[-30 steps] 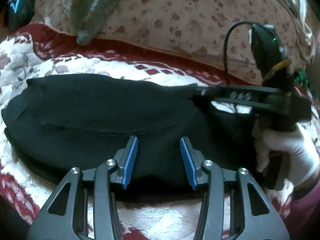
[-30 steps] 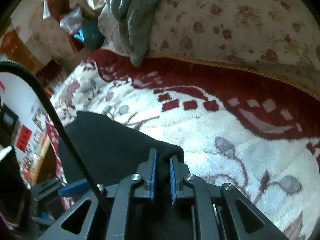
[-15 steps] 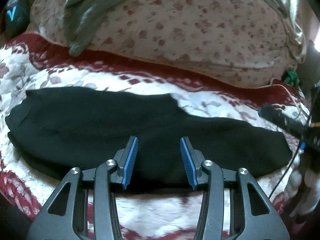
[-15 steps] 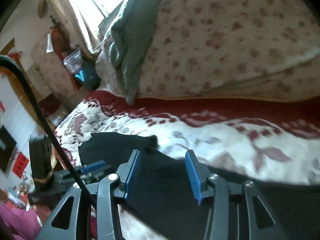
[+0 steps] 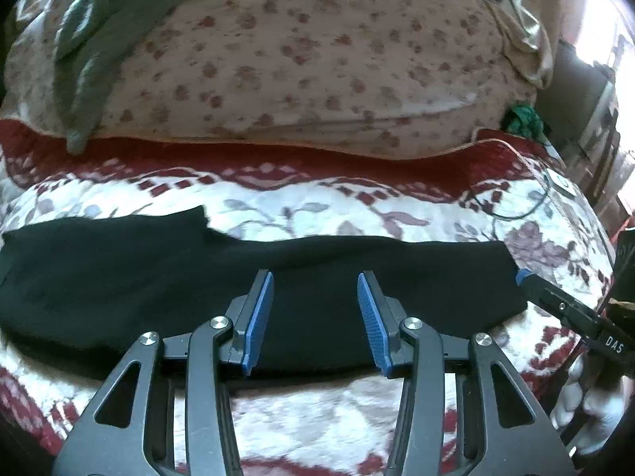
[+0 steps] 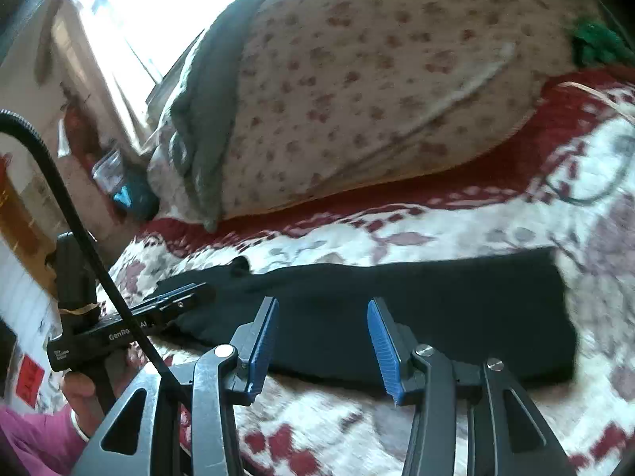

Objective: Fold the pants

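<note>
Black knit pants (image 5: 166,273) flat (long band) | plush blanket (image 5: 317,424) | both tongs released

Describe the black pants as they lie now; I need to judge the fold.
The pants are black, soft, knit-looking cloth, lying flat as a long, narrow band across the flowered blanket. One end is wider, with a small corner sticking up at its far edge; the other end is cut square. Both grippers, left and right, are open above the near edge, gripping nothing.
</note>
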### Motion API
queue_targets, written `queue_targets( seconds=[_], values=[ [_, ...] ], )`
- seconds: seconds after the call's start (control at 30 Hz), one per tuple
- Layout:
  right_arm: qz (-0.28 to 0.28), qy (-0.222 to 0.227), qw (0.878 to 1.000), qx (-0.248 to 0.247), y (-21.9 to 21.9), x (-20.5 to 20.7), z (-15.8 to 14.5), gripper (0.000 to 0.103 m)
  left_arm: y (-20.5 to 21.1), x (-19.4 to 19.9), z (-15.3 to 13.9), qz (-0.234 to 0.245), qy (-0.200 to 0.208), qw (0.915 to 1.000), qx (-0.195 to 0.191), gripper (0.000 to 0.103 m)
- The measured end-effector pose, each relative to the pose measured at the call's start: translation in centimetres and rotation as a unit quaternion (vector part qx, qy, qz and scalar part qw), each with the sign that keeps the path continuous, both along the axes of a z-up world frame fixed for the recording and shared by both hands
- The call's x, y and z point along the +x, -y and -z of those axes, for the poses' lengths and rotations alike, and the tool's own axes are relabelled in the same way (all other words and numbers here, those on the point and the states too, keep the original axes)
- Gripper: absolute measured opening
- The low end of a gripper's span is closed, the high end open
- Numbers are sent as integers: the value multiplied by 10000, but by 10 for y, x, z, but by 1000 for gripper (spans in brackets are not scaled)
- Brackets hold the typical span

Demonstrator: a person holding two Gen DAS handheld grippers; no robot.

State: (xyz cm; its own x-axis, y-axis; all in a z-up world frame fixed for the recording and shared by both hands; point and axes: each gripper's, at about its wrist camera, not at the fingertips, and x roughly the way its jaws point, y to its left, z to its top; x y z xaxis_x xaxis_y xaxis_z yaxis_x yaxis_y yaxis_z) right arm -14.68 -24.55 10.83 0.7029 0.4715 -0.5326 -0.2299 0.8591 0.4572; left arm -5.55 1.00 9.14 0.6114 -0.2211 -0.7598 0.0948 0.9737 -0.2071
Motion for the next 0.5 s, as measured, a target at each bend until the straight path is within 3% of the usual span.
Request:
queue_targets(
  seconds=[0.13, 0.23, 0.5],
  values=[
    [310, -138, 9994, 67, 25, -11, 4, 44, 21, 8, 1, 240, -57, 9997, 20, 44],
    [487, -267, 9983, 173, 40, -18, 10, 44, 34, 12, 3, 422, -93, 9991, 11, 53],
    [1048, -818, 9908, 252, 70, -29, 32, 47, 67, 31, 14, 769, -312, 9965, 16, 54]
  ],
)
